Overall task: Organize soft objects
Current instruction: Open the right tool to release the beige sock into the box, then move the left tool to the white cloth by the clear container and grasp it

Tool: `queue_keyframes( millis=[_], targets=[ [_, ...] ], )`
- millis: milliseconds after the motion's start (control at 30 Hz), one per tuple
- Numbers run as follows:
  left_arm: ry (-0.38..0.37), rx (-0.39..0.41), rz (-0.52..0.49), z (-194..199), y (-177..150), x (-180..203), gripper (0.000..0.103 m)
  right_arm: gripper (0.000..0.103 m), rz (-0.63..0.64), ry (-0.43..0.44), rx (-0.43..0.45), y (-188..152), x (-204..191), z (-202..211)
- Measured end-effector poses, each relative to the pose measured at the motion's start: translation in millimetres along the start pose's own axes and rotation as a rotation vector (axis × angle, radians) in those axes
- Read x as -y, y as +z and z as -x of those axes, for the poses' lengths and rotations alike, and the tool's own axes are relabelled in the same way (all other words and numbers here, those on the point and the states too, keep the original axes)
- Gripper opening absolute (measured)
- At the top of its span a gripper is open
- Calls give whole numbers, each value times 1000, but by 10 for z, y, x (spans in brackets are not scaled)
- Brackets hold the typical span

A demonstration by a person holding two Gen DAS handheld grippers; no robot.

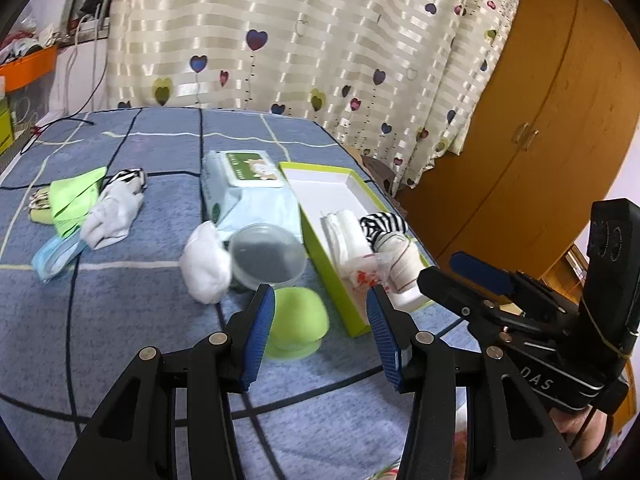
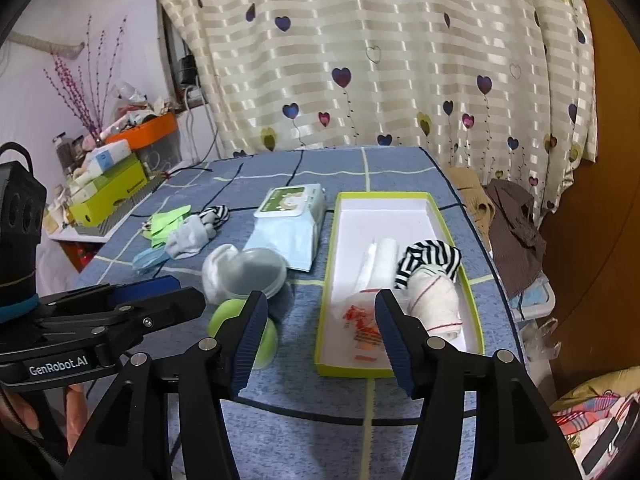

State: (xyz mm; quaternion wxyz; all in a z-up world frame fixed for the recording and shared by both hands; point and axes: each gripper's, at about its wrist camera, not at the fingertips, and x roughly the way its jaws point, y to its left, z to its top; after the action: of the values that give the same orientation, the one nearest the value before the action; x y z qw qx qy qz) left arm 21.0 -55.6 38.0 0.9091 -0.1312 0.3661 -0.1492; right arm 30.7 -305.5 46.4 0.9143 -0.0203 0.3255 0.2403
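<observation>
Soft objects are spread over a tabletop (image 2: 400, 168) covered in a blue cloth with a dark and pale grid. Largest of the task's things is the shallow rectangular cardboard box (image 2: 472, 312) with lime-green walls and a white floor, at about three o'clock on the surface. Already lying in it are a rolled white sock with thin red stripes (image 2: 436, 300), a black-and-white striped sock (image 2: 428, 258) just behind that roll, a folded white cloth (image 2: 384, 256) and a small clear packet with orange print (image 2: 360, 320).

At twelve o'clock from the box's left wall lies a pale blue soft pack of wet wipes with a green-and-white lid (image 2: 290, 220). Touching its near end is a clear round plastic lid (image 2: 256, 270), with a bunched white sock (image 2: 218, 266) at its nine o'clock side and a lime-green rounded soft piece (image 2: 224, 316) at its six o'clock. Well apart, toward ten o'clock, a heap is seen: a pale white sock (image 1: 112, 216), a folded light-green cloth (image 1: 76, 196) and a light-blue face mask (image 1: 56, 256).

The left gripper (image 1: 320, 300) is spread wide with nothing between its pads, above the green piece. The right gripper (image 2: 320, 304) is likewise spread and empty, near the box's near end.

The next loose item is judged to be the step in hand. The bunched white sock is best pinched at its thickest fold so that it is lifted whole, and the clear lid should be kept from being dragged along. It should then be laid in the free far half of the box.
</observation>
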Motion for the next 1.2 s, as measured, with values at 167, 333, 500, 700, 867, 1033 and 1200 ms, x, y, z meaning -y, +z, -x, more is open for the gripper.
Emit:
queue_keyframes(
  millis=[167, 333, 500, 700, 867, 1033, 1200],
  targets=[
    [13, 7, 24, 85, -59, -149, 49, 57, 29, 19, -4, -10, -154, -9],
    [25, 12, 53, 134, -94, -292, 49, 58, 45, 33, -13, -12, -263, -31],
    [34, 13, 77, 152, -111, -398, 49, 58, 47, 50, -28, -12, -340, -57],
    [44, 10, 97, 151, -121, -474, 49, 58, 63, 60, -47, -19, -412, -92],
    [52, 12, 107, 167, -124, -524, 49, 58, 82, 75, -55, -9, -489, -124],
    [59, 13, 118, 174, -127, -579, 49, 58, 98, 84, -66, 1, -559, -172],
    [60, 10, 131, 160, -131, -647, 49, 58, 100, 83, -72, 9, -590, -209]
  ],
)
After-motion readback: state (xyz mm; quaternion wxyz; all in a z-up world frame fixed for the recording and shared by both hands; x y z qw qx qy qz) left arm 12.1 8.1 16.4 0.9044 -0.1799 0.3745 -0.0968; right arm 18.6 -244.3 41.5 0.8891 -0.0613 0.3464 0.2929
